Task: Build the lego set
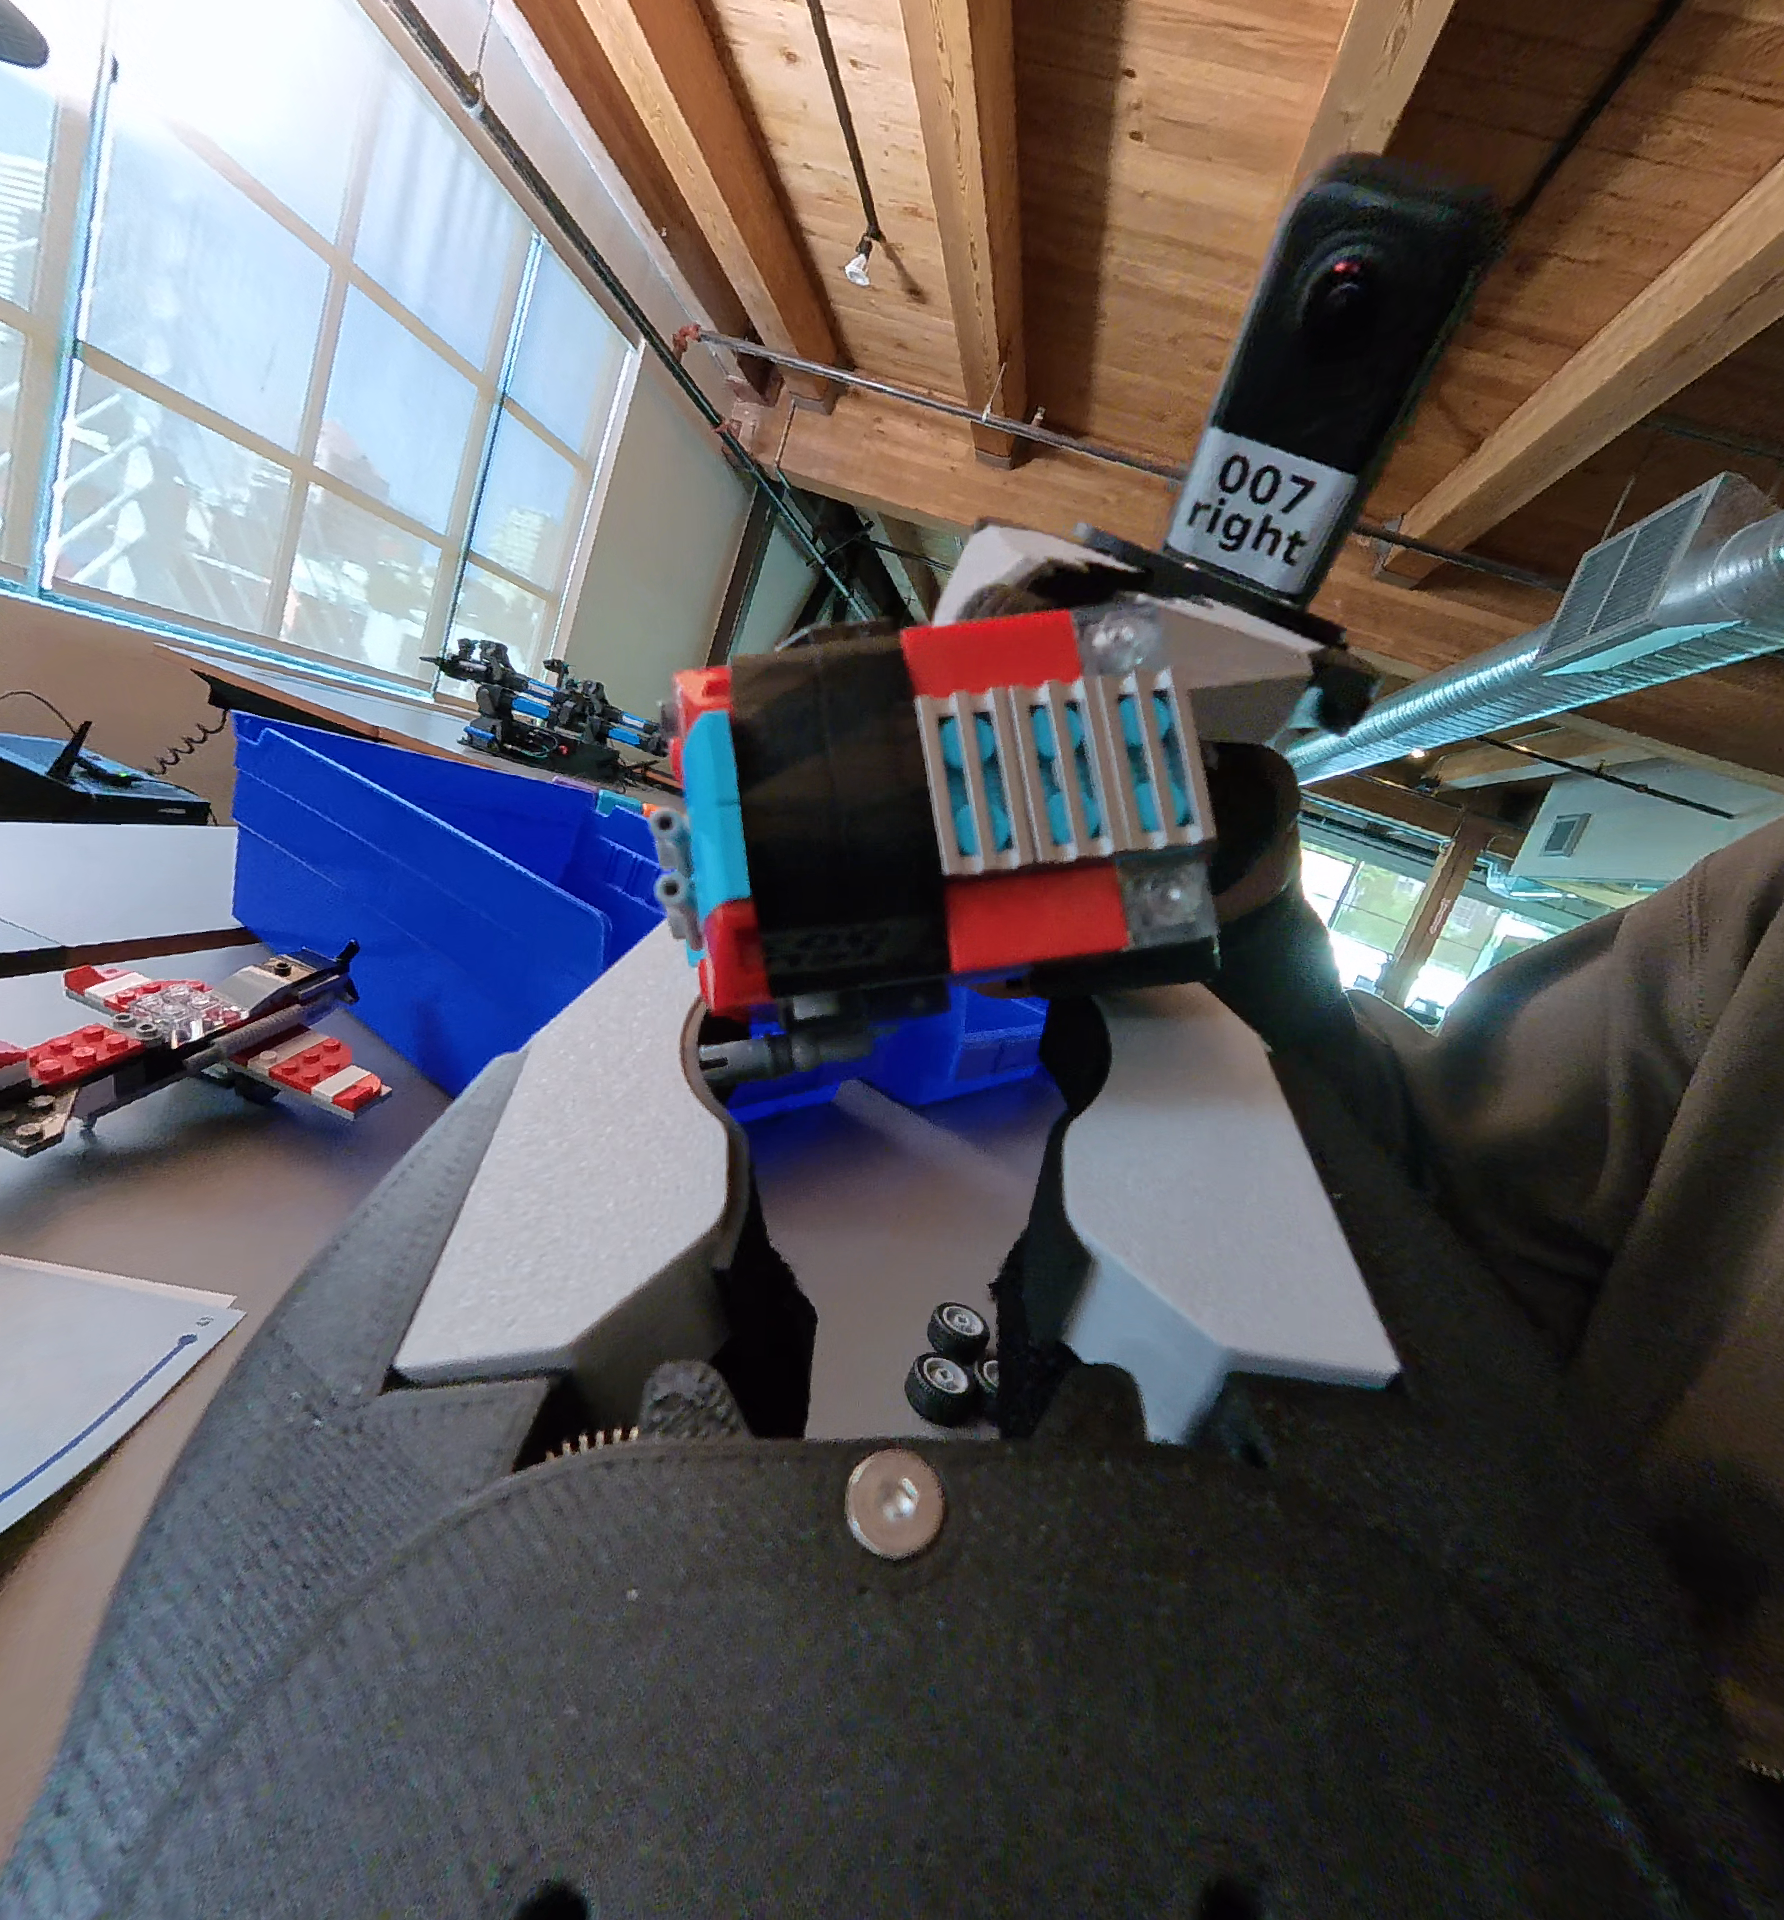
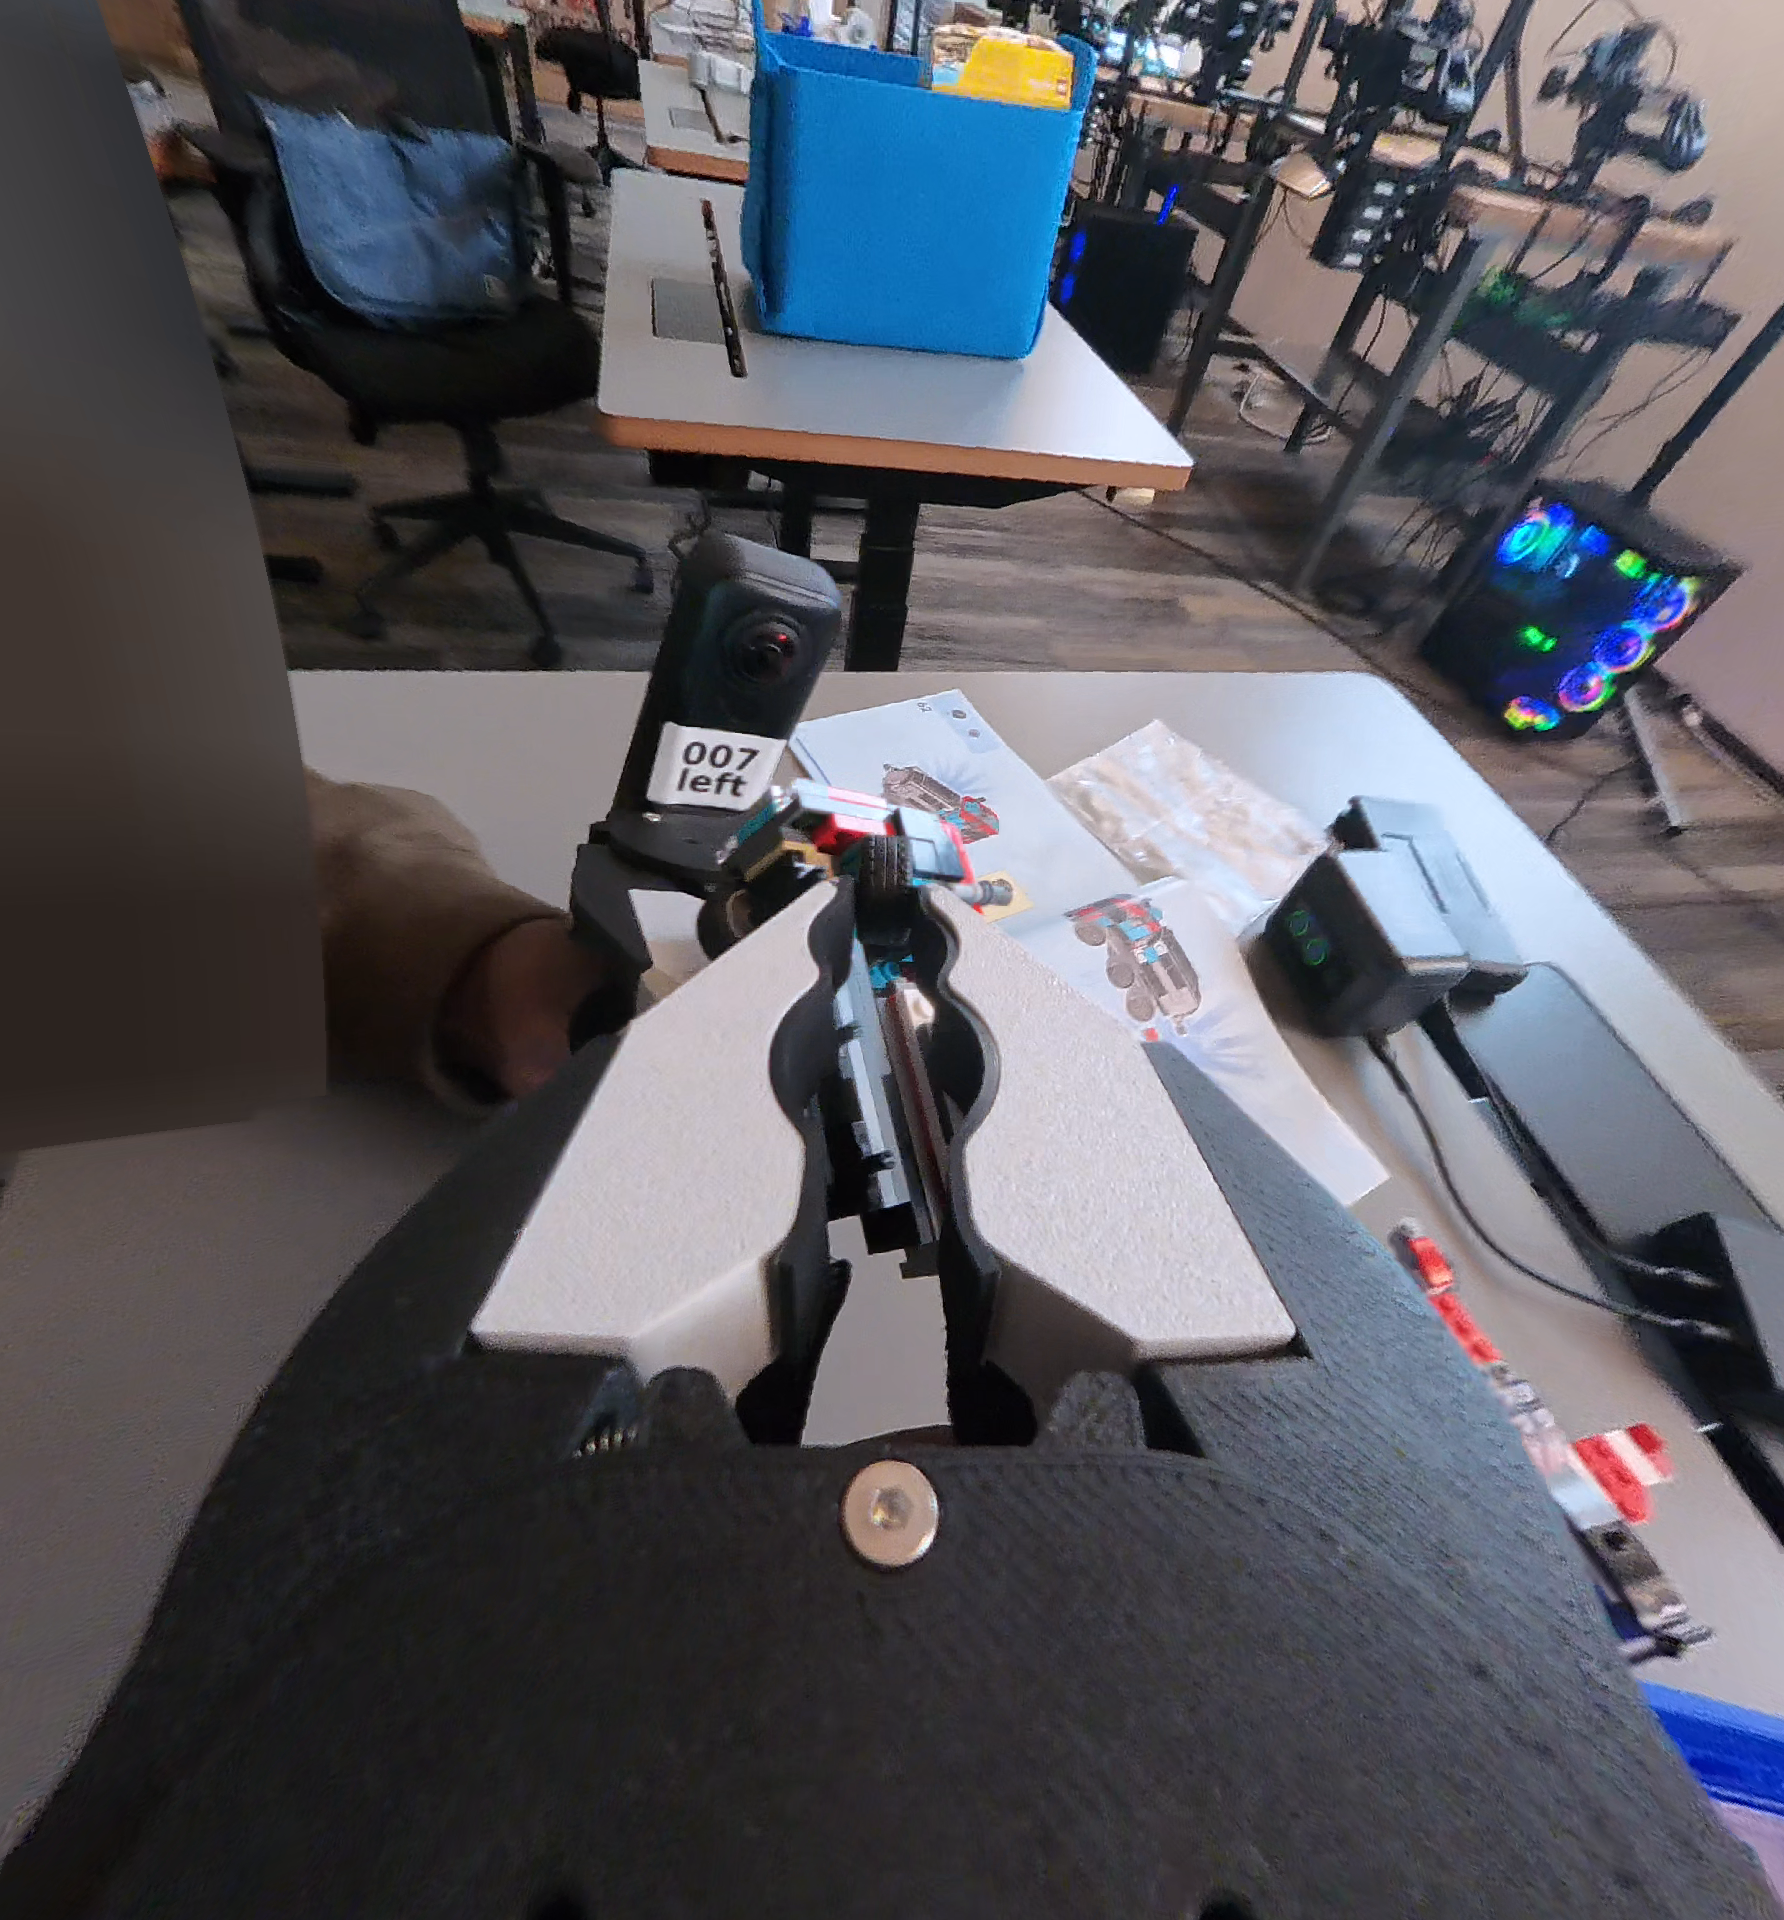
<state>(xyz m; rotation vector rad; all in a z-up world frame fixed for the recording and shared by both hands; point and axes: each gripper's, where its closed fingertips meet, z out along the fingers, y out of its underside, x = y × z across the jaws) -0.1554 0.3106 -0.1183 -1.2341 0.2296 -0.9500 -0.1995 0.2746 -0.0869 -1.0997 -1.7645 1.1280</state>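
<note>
Right gripper (image 2: 883, 925) pinches a thin black-and-red brick strip (image 2: 883, 1122) edgewise, left gripper (image 1: 893, 1013) spread around the red-black-cyan brick truck body (image 1: 945, 821) held mid-air above the table (image 2: 1387, 727); likely light, rigid, snap-apart, so grip solid flanks.

Robotics lab: desks (image 2: 888, 416), robot arms (image 1: 545, 707), glowing computer tower (image 2: 1584, 623).
</note>
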